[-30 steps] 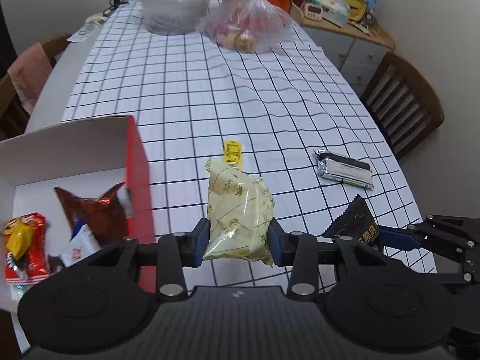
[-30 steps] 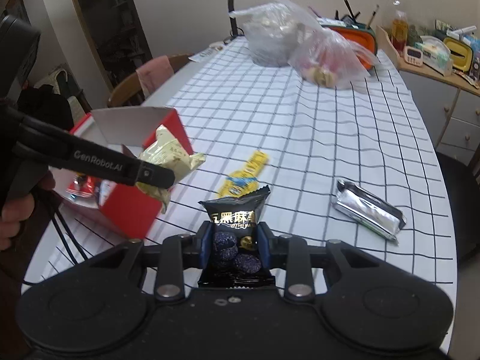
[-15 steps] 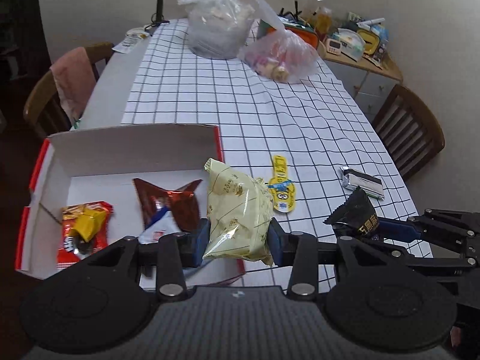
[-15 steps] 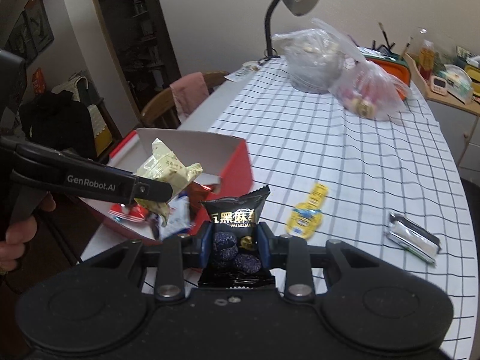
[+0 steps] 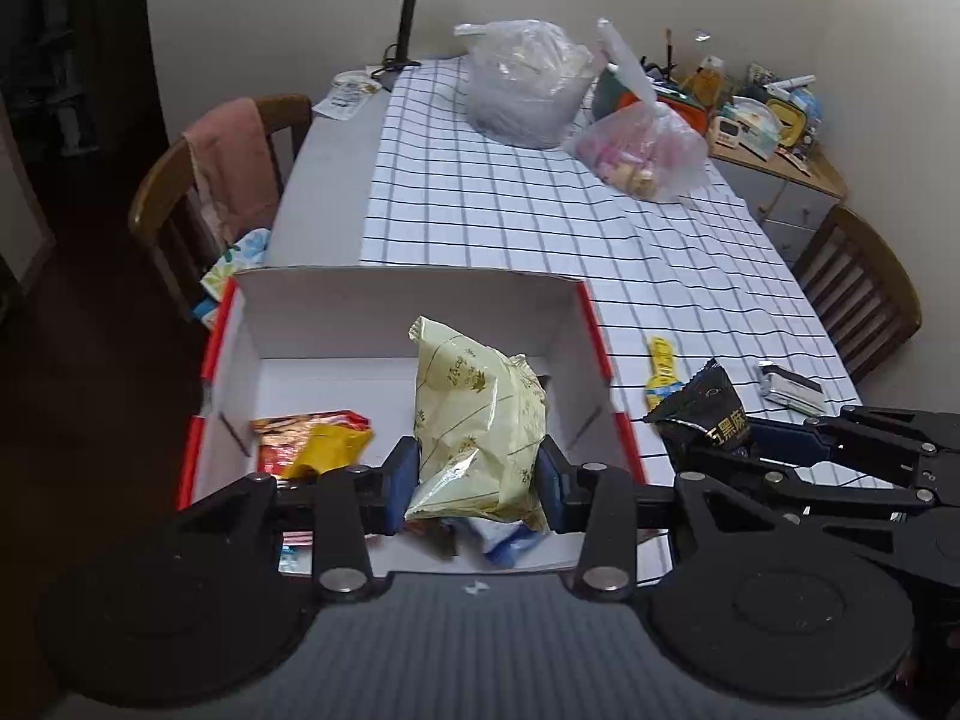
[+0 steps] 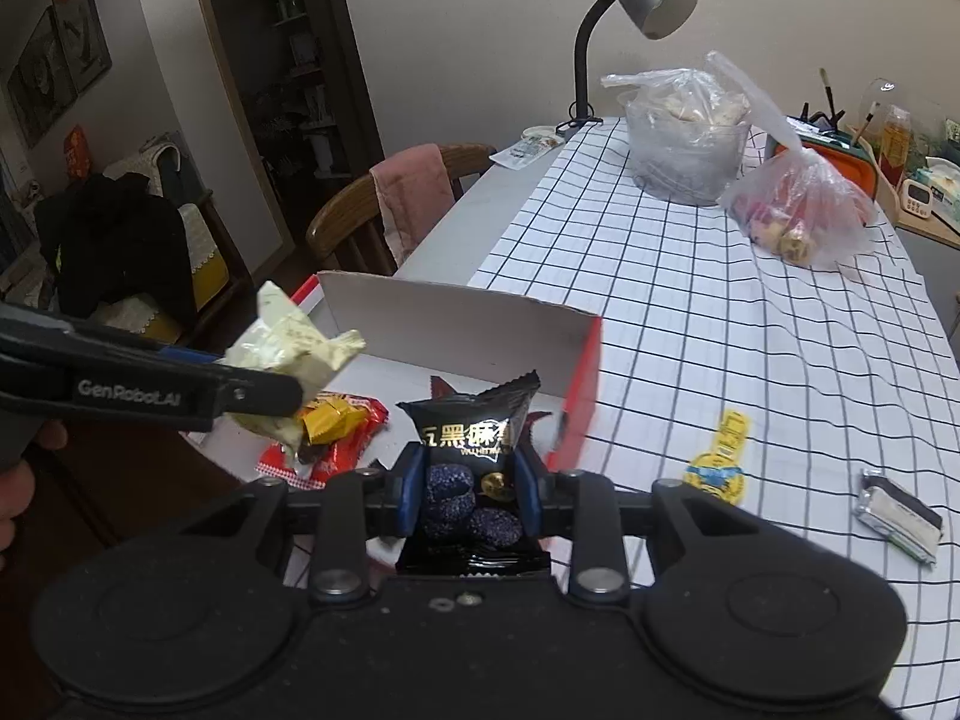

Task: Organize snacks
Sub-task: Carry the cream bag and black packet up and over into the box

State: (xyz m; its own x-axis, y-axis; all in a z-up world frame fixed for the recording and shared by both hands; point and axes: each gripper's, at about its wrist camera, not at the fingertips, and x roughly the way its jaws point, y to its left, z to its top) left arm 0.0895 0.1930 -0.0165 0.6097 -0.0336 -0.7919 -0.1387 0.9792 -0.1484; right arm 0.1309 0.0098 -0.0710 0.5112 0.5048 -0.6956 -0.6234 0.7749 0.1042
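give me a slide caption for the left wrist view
Left gripper holds a pale yellow snack bag over the open red box, right gripper alongside with a black packet.

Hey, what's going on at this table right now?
A person is sorting snacks with two handheld grippers. The left gripper grips a pale yellow snack packet above the open red-and-white cardboard box; the right gripper grips a black snack packet beside it. A yellow sachet and silver wrapped bar remain on the checked tablecloth.
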